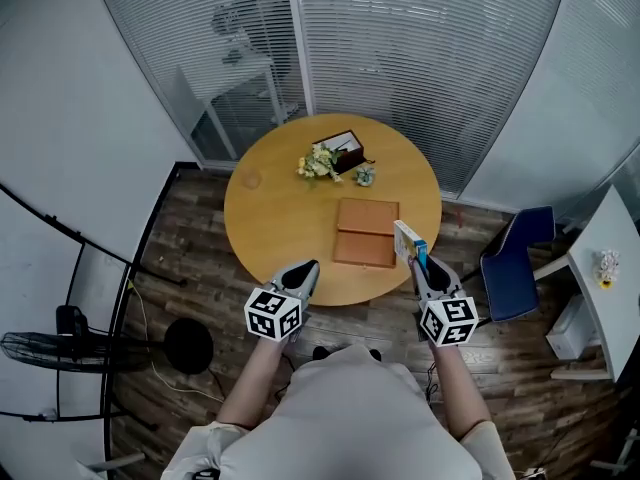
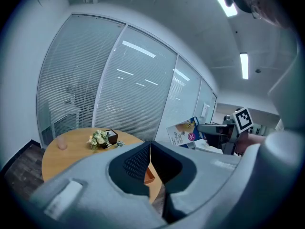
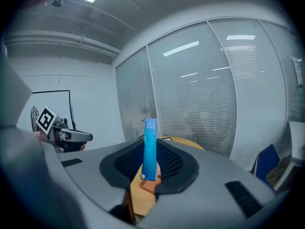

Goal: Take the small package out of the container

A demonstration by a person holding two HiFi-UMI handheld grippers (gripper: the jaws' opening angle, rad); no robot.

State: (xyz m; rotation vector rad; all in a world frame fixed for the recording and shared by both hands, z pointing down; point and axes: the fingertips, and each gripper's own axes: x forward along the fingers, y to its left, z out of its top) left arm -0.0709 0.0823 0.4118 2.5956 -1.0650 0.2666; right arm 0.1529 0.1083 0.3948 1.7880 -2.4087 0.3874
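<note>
Small package (image 1: 409,241) upright between the fingers of the right gripper (image 1: 420,261), clamped by its two flat faces; held over the right near edge of the round tabletop (image 1: 270,218), just beside the right side of the flat brown container (image 1: 366,233), not in it.

Container lies flat near mid-tabletop, a seam across it; flower arrangement (image 1: 335,158) beyond it, well apart.

Left gripper (image 1: 305,271) at the near left edge of the tabletop; fingers closed on each other, nothing between them.

Both forearms reach forward from the torso, roughly parallel; both grippers tip slightly downward, marker cubes uppermost.

Right gripper view: only the package's narrow blue edge (image 3: 150,149) shows, standing above the right gripper (image 3: 150,163); the left gripper (image 3: 66,135) appears at far left.

Left gripper view: the package's white printed face (image 2: 183,132) shows, tilted; flowers (image 2: 102,138) sit on the tabletop (image 2: 66,159); the left gripper (image 2: 150,149) has its fingertips meeting.

Only the head view shows a blue chair (image 1: 515,263) right of the tabletop.
</note>
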